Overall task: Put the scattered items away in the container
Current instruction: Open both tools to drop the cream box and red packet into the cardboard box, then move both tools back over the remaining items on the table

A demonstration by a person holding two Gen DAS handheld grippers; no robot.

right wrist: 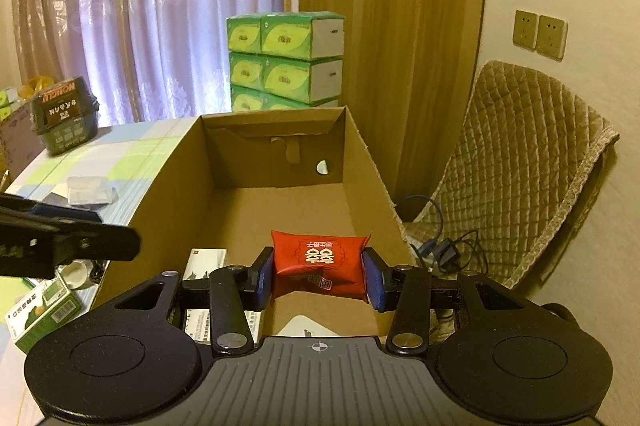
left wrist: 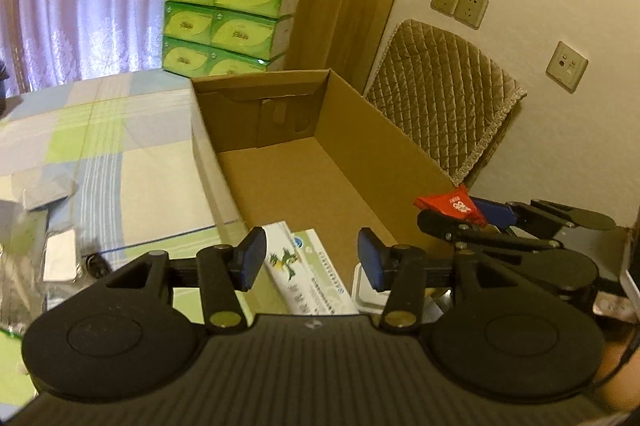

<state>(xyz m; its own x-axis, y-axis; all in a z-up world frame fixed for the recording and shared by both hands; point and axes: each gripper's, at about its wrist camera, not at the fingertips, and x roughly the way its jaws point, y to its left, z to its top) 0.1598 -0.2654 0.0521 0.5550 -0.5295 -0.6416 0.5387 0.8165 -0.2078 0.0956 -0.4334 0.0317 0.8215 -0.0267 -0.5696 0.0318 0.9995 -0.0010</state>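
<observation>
While my right gripper (right wrist: 318, 276) hangs over the near end of the cardboard box (right wrist: 362, 145), its two blue pads are closed on a red packet (right wrist: 320, 262), one pad pressed to each short side. The packet is held off the floor of the box, above its near end and between its side walls. My left gripper (left wrist: 311, 258) is empty, its pads standing well apart over the near left edge of the same box.

Finding: the step in hand is the deposit of the red packet. Items already inside are a white carton with green print (left wrist: 308, 266) at the near left and a white object (right wrist: 310, 326) below the packet, partly hidden by the gripper body.

Outstanding: a green carton (right wrist: 42, 310) and a clear plastic case (right wrist: 90, 190) lie on the checked cloth (right wrist: 120, 153) outside the left wall of the box.

Recommendation: the next move calls for lowering a little and parting the right pads so the packet drops onto bare cardboard, then withdrawing clear of the right wall. I judge the left gripper best placed to fetch the green carton, being on that side and already free.
</observation>
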